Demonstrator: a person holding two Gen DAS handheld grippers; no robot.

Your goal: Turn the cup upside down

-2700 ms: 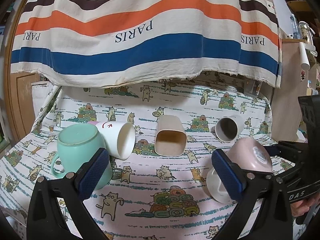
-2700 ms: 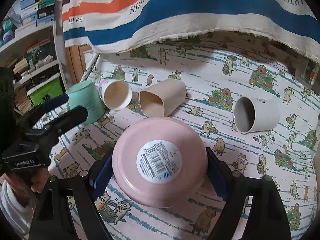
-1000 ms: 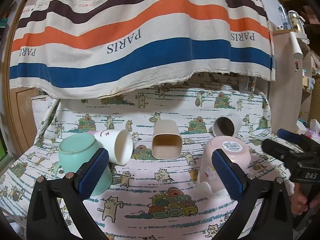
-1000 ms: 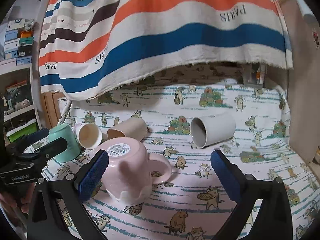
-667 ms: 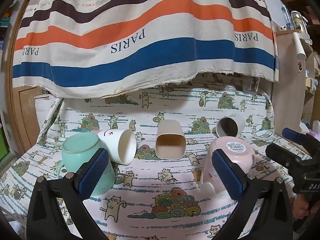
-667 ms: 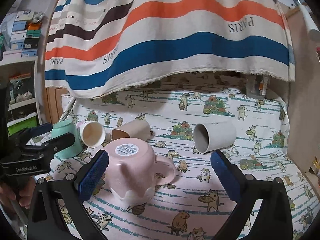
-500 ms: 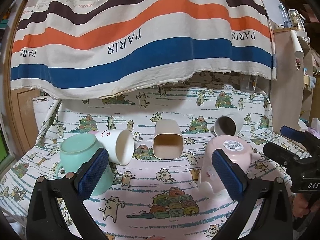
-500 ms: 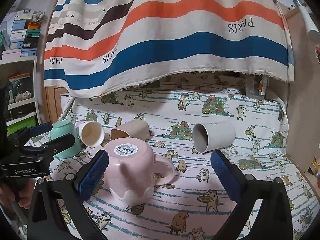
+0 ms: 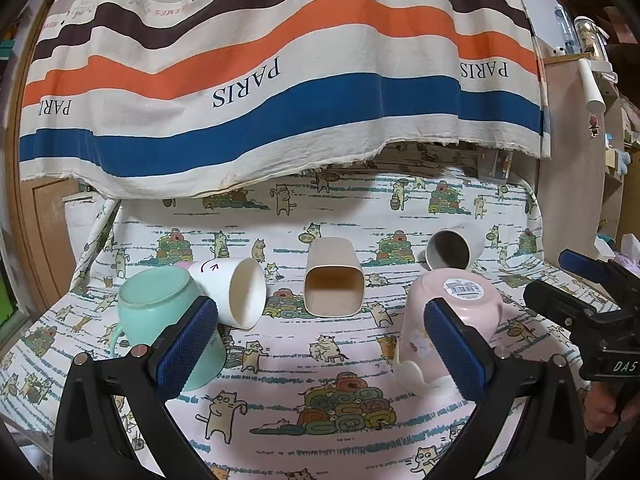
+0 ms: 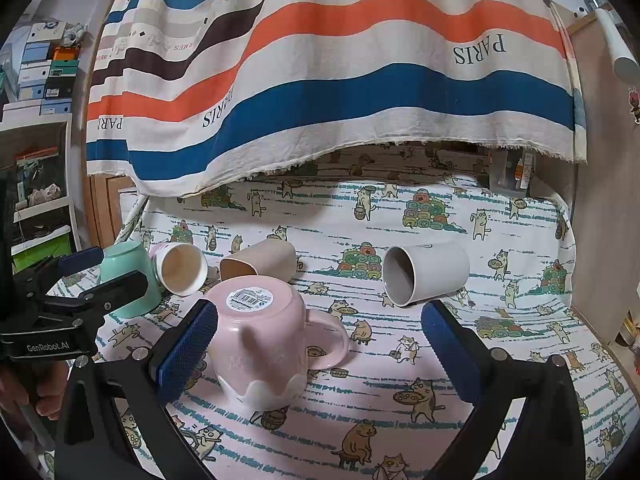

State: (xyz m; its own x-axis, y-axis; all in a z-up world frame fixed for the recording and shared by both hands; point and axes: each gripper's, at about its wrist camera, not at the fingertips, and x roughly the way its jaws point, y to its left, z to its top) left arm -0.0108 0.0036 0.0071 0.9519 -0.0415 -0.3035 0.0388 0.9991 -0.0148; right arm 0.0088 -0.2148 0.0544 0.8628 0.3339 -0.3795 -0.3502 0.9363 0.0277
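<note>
Our pink mug (image 10: 262,340) stands upside down on the cat-print cloth (image 10: 460,360), barcode label up, handle toward the grey cup (image 10: 426,274). Our right gripper (image 10: 320,346) and left gripper (image 9: 320,344) gape wide, holding nothing.

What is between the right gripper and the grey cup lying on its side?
Nothing visible. The right gripper is open, and only bare cat-print cloth lies between it and the grey cup. The pink mug, already upside down, stands to the left of that path.
</note>
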